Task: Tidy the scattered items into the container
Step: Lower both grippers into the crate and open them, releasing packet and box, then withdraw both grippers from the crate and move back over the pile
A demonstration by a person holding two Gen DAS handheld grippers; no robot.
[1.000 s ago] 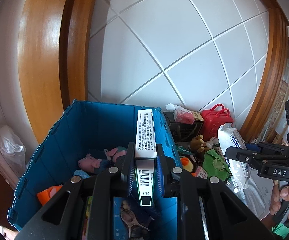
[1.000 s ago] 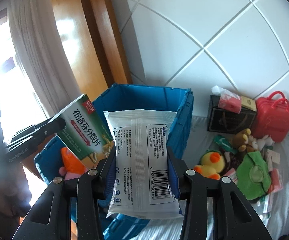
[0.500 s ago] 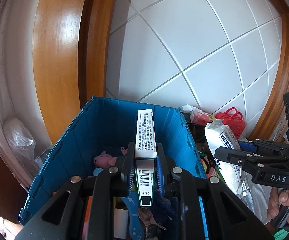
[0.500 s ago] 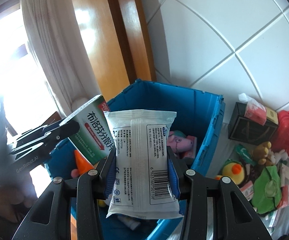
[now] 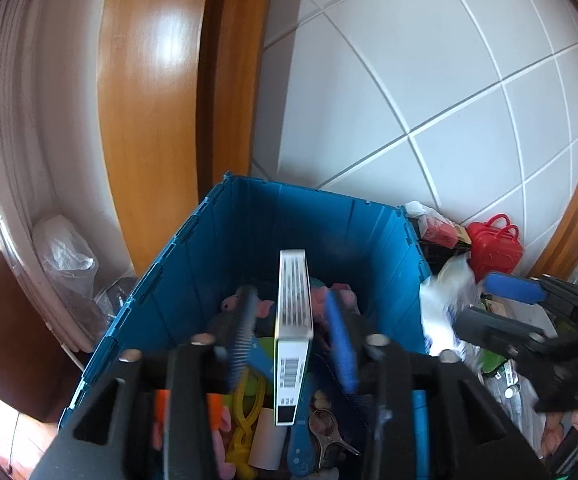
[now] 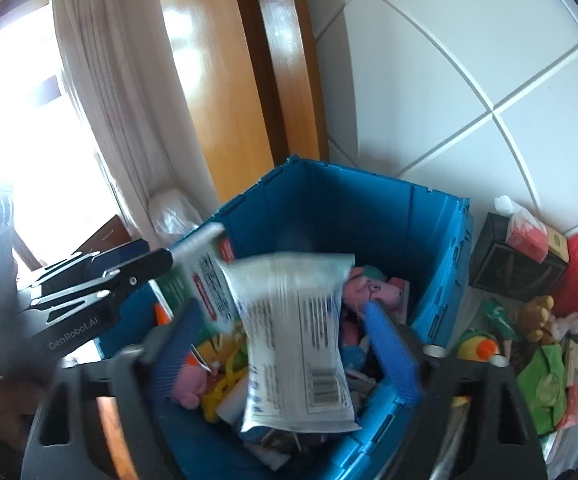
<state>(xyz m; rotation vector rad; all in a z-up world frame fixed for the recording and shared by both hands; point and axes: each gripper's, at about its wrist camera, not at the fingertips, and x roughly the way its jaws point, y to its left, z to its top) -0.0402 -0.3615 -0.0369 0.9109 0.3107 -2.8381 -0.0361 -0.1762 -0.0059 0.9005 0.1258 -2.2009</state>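
1. As both hand-held grippers hang over the blue crate, their jaws are opening: the left hand-held gripper has its pads spread clear of the medicine box, which stands upright between them above the crate's contents
2. Judged by its crisp edges, the medicine box is light, stiff card with smooth faces; the two broad faces give the surest hold
3. Jaws on the right hand-held gripper are also parting, and the wet-wipe pack sits blurred between them, touching neither pad, over the crate's open top
4. Soft and slick-filmed, that pack probably sags and slides; a hold across its full middle suits it better than its crimped ends
5. Plush toys already lie inside, while a duck toy and a green pouch remain outside to the right
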